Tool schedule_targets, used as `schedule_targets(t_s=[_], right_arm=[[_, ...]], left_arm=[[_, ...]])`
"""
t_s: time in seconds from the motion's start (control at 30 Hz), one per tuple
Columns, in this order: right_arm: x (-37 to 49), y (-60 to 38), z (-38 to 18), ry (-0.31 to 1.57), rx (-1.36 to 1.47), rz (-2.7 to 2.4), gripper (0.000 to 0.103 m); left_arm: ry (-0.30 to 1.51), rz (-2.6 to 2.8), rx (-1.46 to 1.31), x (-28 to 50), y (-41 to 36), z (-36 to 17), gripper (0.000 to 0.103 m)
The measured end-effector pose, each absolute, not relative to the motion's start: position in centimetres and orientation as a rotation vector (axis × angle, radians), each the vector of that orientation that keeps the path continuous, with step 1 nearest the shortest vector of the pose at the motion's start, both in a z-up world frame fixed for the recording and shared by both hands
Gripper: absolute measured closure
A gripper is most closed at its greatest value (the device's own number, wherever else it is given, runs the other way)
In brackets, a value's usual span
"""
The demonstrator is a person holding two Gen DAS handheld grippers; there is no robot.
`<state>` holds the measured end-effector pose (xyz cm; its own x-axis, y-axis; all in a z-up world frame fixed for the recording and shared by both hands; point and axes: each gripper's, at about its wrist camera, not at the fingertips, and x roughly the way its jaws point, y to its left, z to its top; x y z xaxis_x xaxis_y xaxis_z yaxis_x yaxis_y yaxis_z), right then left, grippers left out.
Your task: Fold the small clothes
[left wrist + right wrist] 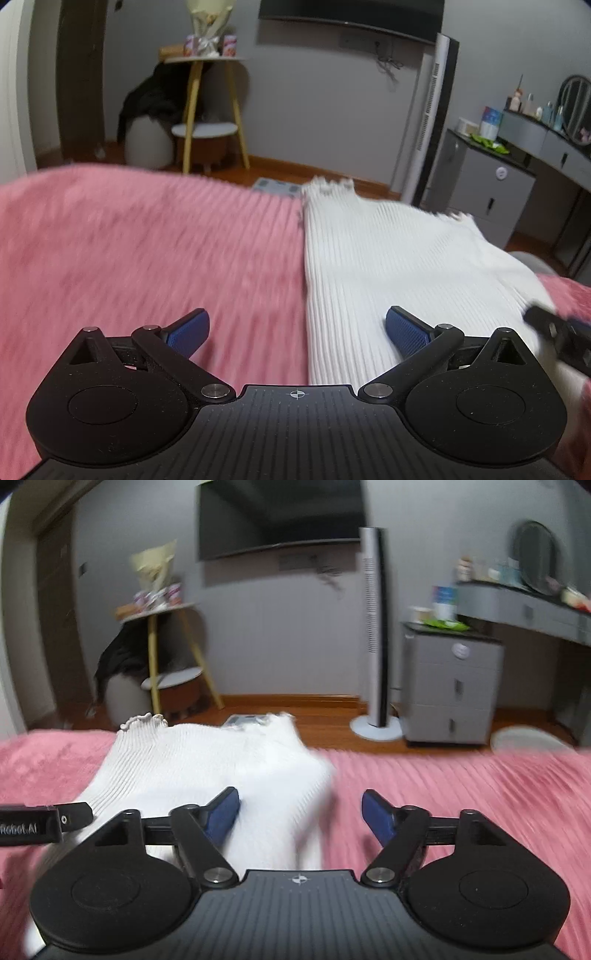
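White top (388, 258) flat beneath both grippers' parted jaws.

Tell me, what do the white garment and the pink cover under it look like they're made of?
White garment: seems a soft ribbed knit, matte, with fine lengthwise ribs and a frilly edge. Pink cover: looks like plush, fuzzy fabric with ridged stripes, though motion blur leaves its pile uncertain.

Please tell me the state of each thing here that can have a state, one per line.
Left claw: open, holding nothing.
Right claw: open, holding nothing.
White top: lying flat on the pink blanket, apparently folded.
TV: screen dark.
Cabinet: drawers closed.
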<state>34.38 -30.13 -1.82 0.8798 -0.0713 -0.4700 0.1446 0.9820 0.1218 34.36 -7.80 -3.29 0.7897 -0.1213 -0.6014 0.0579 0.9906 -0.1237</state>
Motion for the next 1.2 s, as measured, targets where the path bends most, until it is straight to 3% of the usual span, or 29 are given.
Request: schedule_targets(t_s=[0.1,0.2,0.43,0.5,0.7,0.87,0.9,0.93,0.97,1.0,1.07,1.13,1.2], right_arm=[[30.6,-29.9,-3.0,0.531,0.251,-0.123,0.029],[30.6,-29.7,-3.6,0.536,0.143,-0.125,0.028],[29.9,-32.0,-2.8,0.543,0.241,-0.168,0.028],[29.9,-32.9,-3.0,0.548,0.330,-0.143,0.028],[30.7,-35.9,-4.7,0.565,0.670,0.013,0.044],[31.6,-35.8,-6.3,0.545,0.702,0.040,0.043],[31.8,-35.9,-6.7,0.537,0.718,0.049,0.043],[31.8,-36.0,-6.9,0.530,0.736,0.059,0.045],[31.8,-36.1,-7.0,0.522,0.747,0.070,0.048],[31.9,-36.2,-7.1,0.518,0.754,0.090,0.064],[32.1,-36.4,-7.4,0.516,0.802,0.113,0.068],[32.1,-36.4,-7.2,0.511,0.798,0.127,0.072],[31.9,-36.1,-6.7,0.502,0.791,0.140,0.074]], left_arm=[[0.663,-0.078,-0.111,33.9,-7.8,-4.1,0.000],[0.661,-0.109,-0.055,34.4,-7.8,-3.8,0.000],[0.659,-0.121,0.079,32.5,-7.1,-1.5,0.000],[0.686,-0.169,0.010,32.3,-6.2,-1.3,0.000],[0.835,-0.283,-0.398,35.9,-3.9,-3.9,0.000],[0.840,-0.350,-0.456,38.7,-5.3,-5.4,0.000],[0.839,-0.367,-0.462,39.1,-5.7,-5.4,0.004],[0.842,-0.398,-0.467,39.5,-6.1,-5.5,0.018],[0.853,-0.411,-0.473,39.8,-6.5,-5.6,0.018],[0.854,-0.402,-0.481,40.0,-6.6,-5.6,0.022],[0.856,-0.406,-0.511,40.3,-6.5,-5.5,0.036],[0.842,-0.411,-0.527,40.2,-5.9,-4.9,0.056],[0.818,-0.409,-0.517,39.7,-5.4,-4.0,0.060]])
